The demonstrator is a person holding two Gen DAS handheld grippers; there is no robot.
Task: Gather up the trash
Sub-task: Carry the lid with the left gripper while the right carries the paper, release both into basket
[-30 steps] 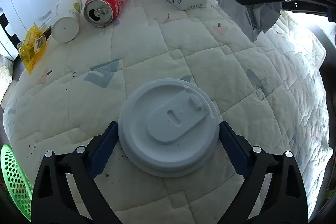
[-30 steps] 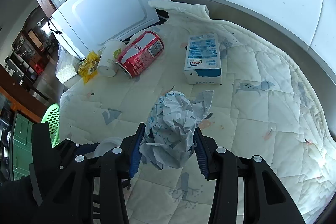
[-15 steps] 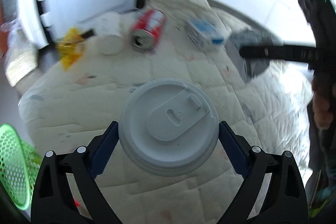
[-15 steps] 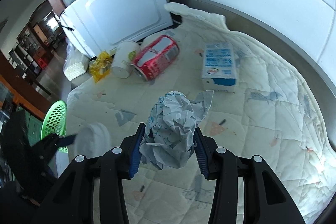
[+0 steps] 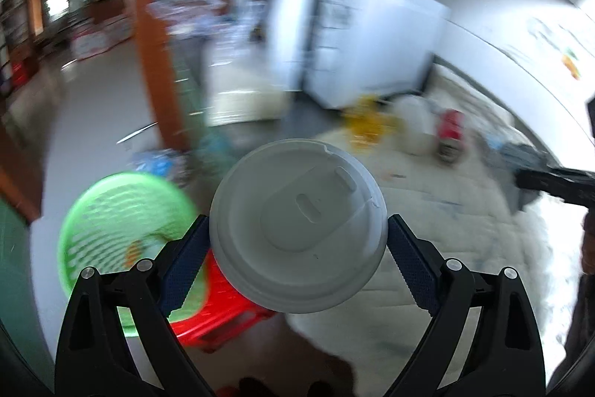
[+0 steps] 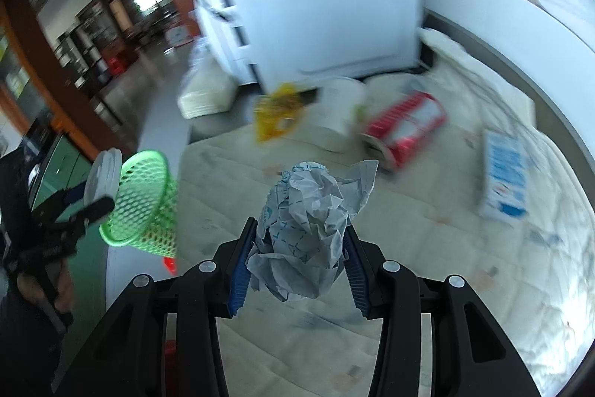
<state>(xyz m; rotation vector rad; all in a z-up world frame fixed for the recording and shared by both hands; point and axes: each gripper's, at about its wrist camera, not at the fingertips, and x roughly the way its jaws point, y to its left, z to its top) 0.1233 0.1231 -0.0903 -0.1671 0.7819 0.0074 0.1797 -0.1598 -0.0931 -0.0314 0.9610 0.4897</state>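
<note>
Grippers numbered two: the left gripper (image 5: 297,248) pinched one white lid (image 5: 297,226), the right gripper (image 6: 295,263) one crumpled paper (image 6: 308,229), beyond one green basket (image 6: 143,203).

A lived-in home: a quilted mattress (image 6: 427,248) beside a white appliance (image 6: 316,17), with wooden shelving (image 6: 93,39) down the hall.
</note>
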